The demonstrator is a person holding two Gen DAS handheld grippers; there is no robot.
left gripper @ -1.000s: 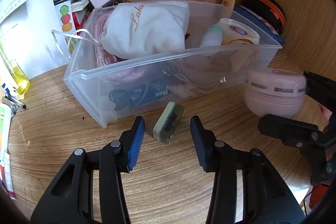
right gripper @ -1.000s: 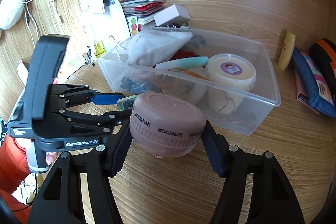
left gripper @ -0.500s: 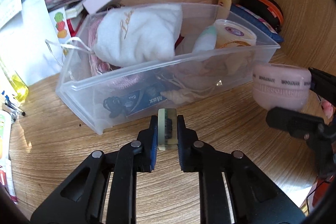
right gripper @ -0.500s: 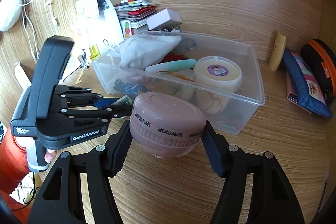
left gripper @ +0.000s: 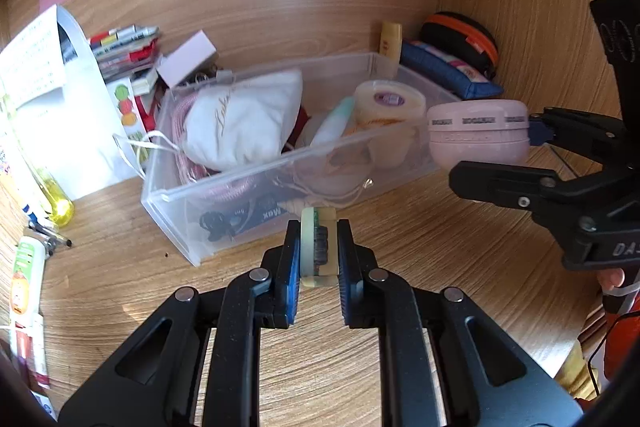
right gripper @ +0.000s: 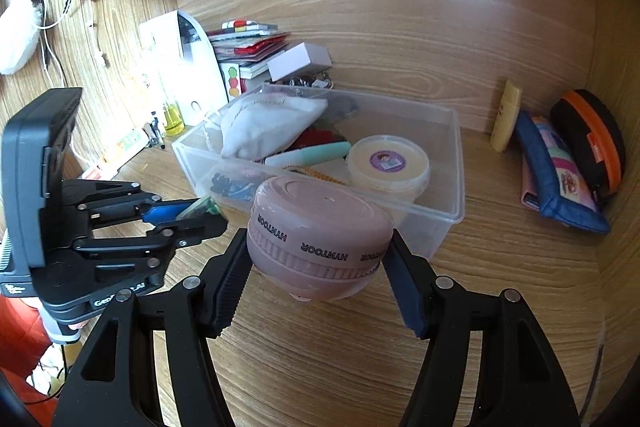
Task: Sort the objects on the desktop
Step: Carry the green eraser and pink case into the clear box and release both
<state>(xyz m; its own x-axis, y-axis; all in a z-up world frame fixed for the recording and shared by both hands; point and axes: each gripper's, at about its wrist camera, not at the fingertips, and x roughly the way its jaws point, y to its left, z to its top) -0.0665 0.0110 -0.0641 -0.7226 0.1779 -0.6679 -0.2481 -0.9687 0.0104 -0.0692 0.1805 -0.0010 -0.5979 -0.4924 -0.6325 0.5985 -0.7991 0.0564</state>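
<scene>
Left gripper (left gripper: 319,251) is clamping a small pale-green block (left gripper: 318,247) edge-on between its blue pads; the block is standing upright in the jaws, clear of the desk (left gripper: 420,235), just in front of the near wall of the clear plastic bin (left gripper: 256,173). Right gripper (right gripper: 320,259) is gripping the pink round case (right gripper: 316,235) across its widest part, holding it off the desk just beside the bin's near right corner.

Judgement: both items are heading for the bin, which is already holding a white drawstring pouch (left gripper: 240,119), a teal tube (left gripper: 334,121) and a cream tub (left gripper: 389,101).

Notes for doing this step well:
- The free floor space is looking tight. The right back part of the bin, behind the tub, is appearing least crowded in the right wrist view; the case probably belongs there.
- Both tools are working close together, so one should be going in at a time to avoid a knock.
- Each item needs lifting fully above the rim before crossing it.
- The small block is better lowered near the contents than dropped; it could be bouncing out or slipping under the pouch.
- The case is smooth and rounded, so the grip should be staying level until it is resting on something.
</scene>
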